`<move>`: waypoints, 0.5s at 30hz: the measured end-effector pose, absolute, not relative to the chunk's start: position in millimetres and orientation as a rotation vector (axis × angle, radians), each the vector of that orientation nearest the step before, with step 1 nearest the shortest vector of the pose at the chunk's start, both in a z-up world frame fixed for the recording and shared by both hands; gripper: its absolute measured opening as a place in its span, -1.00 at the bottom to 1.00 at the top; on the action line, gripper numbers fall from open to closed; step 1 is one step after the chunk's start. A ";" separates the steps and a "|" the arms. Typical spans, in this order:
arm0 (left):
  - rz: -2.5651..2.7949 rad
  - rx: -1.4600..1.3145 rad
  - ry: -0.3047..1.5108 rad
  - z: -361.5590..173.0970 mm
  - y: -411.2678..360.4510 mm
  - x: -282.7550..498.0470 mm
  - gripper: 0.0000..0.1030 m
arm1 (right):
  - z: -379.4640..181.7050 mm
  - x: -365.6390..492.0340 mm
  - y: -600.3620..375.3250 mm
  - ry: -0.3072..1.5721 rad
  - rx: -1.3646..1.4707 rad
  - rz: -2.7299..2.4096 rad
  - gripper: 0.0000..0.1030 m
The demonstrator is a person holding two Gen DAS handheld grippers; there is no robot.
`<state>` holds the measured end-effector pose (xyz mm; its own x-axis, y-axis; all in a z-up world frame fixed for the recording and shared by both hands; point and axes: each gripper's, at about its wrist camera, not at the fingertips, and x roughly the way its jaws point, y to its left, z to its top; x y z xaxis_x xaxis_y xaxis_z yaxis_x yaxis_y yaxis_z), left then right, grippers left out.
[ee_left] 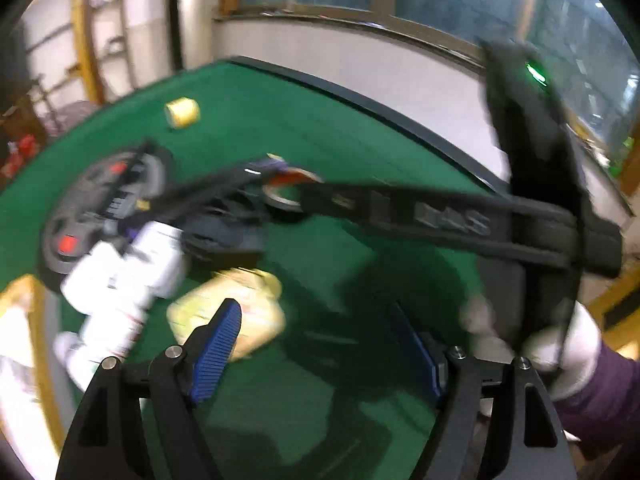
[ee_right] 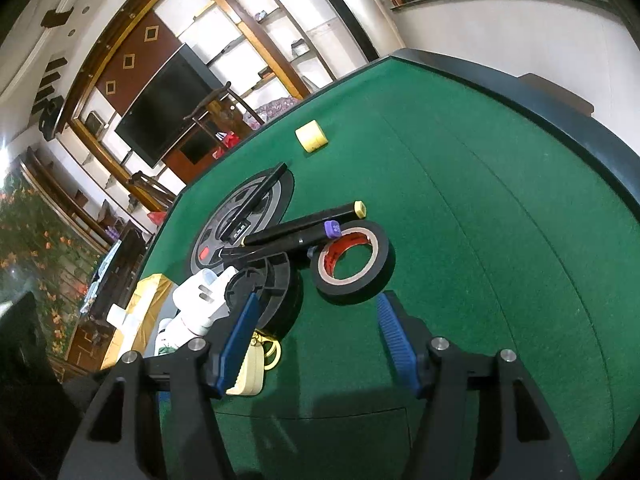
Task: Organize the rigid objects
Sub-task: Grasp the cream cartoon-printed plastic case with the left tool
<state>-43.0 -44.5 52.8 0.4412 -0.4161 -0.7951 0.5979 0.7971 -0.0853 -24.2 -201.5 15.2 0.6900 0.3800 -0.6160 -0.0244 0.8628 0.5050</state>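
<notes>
- The left hand-held gripper hangs over the green table with its blue pads spread wide and nothing between them; its view is blurred.
- The right hand-held gripper stands about half open and holds nothing, aimed at the black tape roll just ahead of its tips.
- The things to sort lie crowded at the table's left side: 2 black markers, one with a yellow cap and one with a purple cap, rest beside the tape roll, and a black spool touches a white plug adapter.
- A small yellow roll sits well apart, farther back.
- A pale yellow clip-like piece lies just under the right gripper's left pad.
- Risk: closing on the tape roll at this spread may catch only its rim and tip it onto the markers, which would likely roll.
- Risk: the left pad could snag the pale piece or the spool.
- Risk: in the left view the right gripper's body crosses over the pile, so the 2 tools could collide.
</notes>
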 end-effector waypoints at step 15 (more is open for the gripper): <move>-0.717 0.257 0.997 36.1 -44.0 -18.4 0.68 | 9.2 -19.6 -198.9 0.814 0.487 0.244 0.19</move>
